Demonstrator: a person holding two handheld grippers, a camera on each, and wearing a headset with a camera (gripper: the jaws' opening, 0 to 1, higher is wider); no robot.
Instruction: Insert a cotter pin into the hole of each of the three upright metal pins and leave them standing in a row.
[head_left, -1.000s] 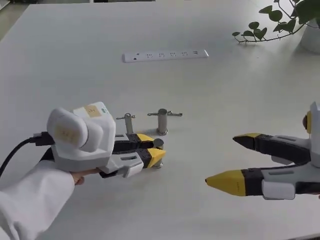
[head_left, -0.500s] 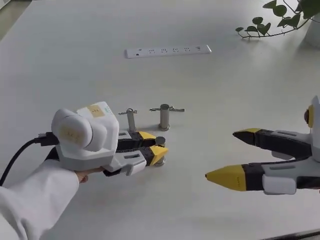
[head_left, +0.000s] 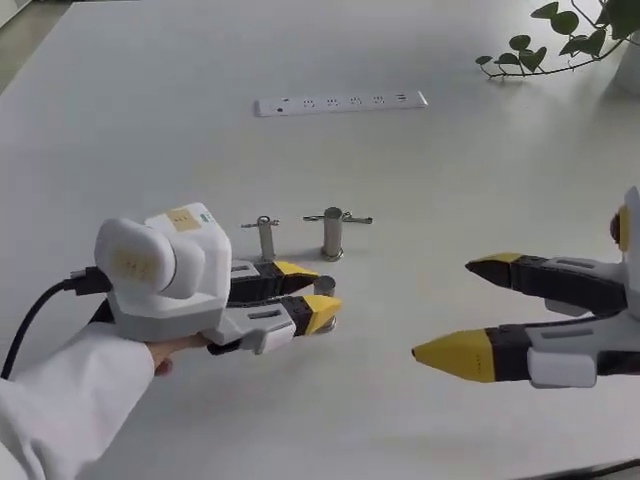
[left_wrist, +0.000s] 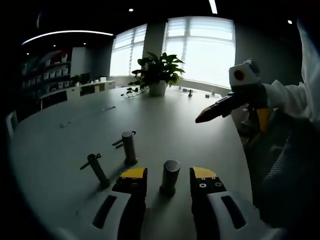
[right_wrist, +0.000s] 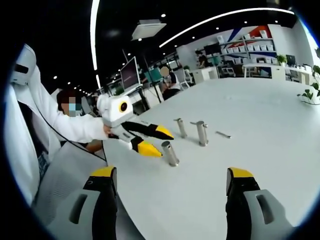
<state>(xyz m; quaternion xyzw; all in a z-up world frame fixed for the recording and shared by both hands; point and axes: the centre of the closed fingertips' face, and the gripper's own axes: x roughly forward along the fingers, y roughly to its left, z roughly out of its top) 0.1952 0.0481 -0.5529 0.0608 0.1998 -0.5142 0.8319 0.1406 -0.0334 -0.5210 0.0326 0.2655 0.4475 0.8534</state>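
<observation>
The left gripper (head_left: 326, 289) sits low over the worktop (head_left: 150, 120) with its fingers (left_wrist: 134, 181) apart, one on each side of a bare metal pin (left_wrist: 170, 177). A gap shows either side of it, so they bracket it without clamping. That pin stands upright with nothing through its hole. Just beyond the fingertips stand two more: the thinner pin (head_left: 266, 238) off the left finger and the thicker pin (head_left: 333, 233) straight ahead, each with a cotter pin (head_left: 345, 217) crosswise through its top. Well off to the right, the right gripper (head_left: 456, 309) hovers, fingers (head_left: 455, 358) spread wide and empty. By my reckoning two of three are done. The last cotter pin is left to fit, and the bare pin stands out of line with the pair.
</observation>
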